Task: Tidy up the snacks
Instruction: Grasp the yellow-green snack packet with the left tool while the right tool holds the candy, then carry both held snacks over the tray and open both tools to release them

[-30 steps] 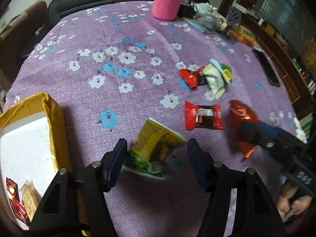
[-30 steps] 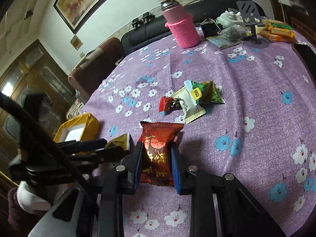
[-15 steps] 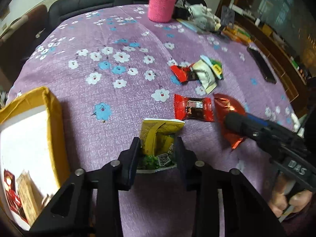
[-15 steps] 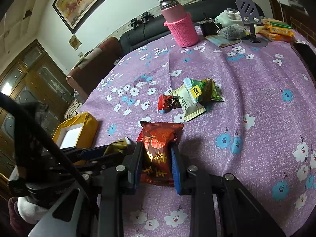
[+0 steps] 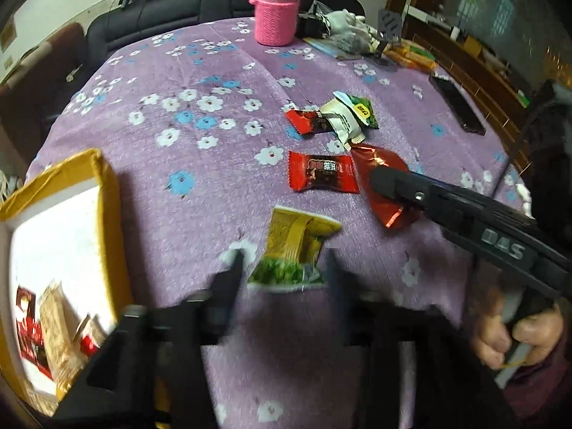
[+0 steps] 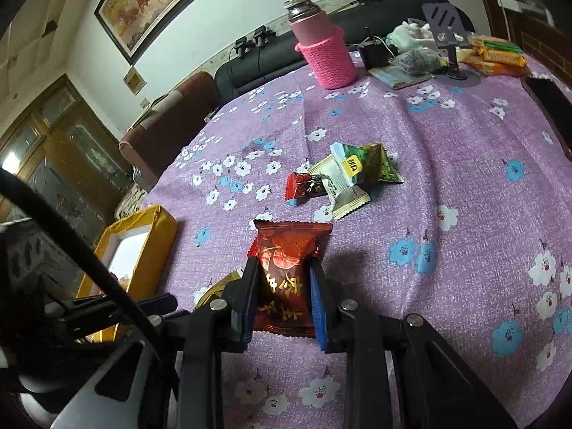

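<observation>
Box: the yellow cardboard box with a white lining (image 5: 107, 193) is sitting at the far left of the purple flowered surface (image 5: 200, 193), already containing a few packets.
Left tongs: the left tongs (image 5: 282, 271) are standing apart on either side of the yellow-and-green foil snack packet (image 5: 293, 250); the view is blurred, so I cannot tell whether they are gripping it.
Packet axis: its long axis is running forward, away from the tongs, green end nearest them.
Key relation: the box is lying to the left of the left tongs, nearer to this hand than to the other.
Centre: a flat red-wrapped candy (image 5: 321, 171) is lying just beyond, clear of the path to the box.
Right tongs: the right tongs (image 6: 284, 296) are clamping the dark red foil packet with gold lettering (image 6: 286, 271), pads pressing both long edges.
Obstruction: judging by position, the left tool is sitting between the right tongs and the box, so the right load is likely waiting its turn.
Far pile: a small heap of red, white and green wrappers (image 6: 343, 175) is resting further out.
</observation>
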